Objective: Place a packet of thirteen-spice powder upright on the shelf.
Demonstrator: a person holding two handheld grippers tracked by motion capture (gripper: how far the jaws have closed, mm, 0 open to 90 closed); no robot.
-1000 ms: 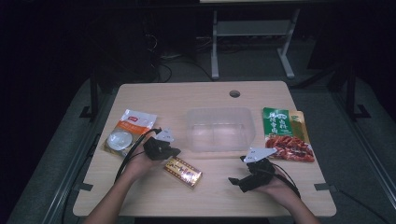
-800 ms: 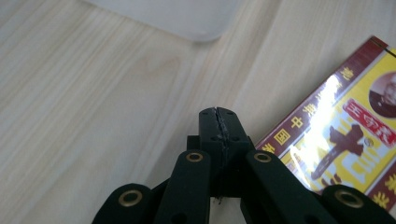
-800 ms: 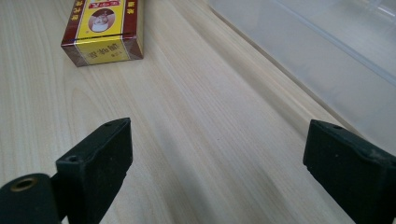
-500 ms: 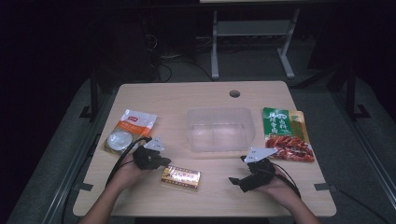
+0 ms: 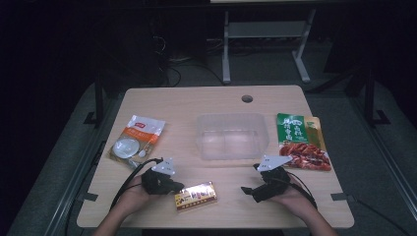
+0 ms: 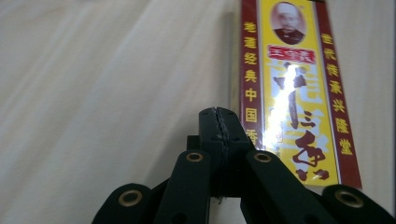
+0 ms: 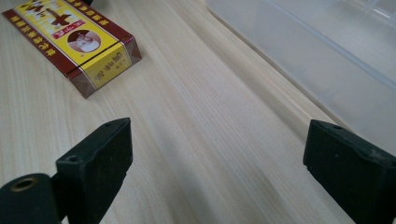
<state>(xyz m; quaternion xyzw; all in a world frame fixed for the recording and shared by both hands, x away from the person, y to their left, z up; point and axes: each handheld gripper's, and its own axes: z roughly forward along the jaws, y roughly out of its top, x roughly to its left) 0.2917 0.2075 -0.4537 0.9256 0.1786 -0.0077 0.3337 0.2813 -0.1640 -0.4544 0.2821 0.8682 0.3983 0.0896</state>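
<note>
Wooden table (image 5: 196, 101): yellow box (image 5: 195, 195) flat near front edge. Left gripper (image 5: 178, 187), jaws pressed together, apparently nudges its end (contact unclear); right gripper (image 5: 244, 190) spread, empty. Next: grasp box.

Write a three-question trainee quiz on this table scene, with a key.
1. True or false: the left gripper grips the yellow-and-red box.
2. Which gripper has open jaws? A left, B right.
3. What lies just right of the clear plastic container?

Key
1. False: its jaws are shut on nothing, beside the box.
2. B, the right gripper.
3. The green-and-red food packet.
</note>
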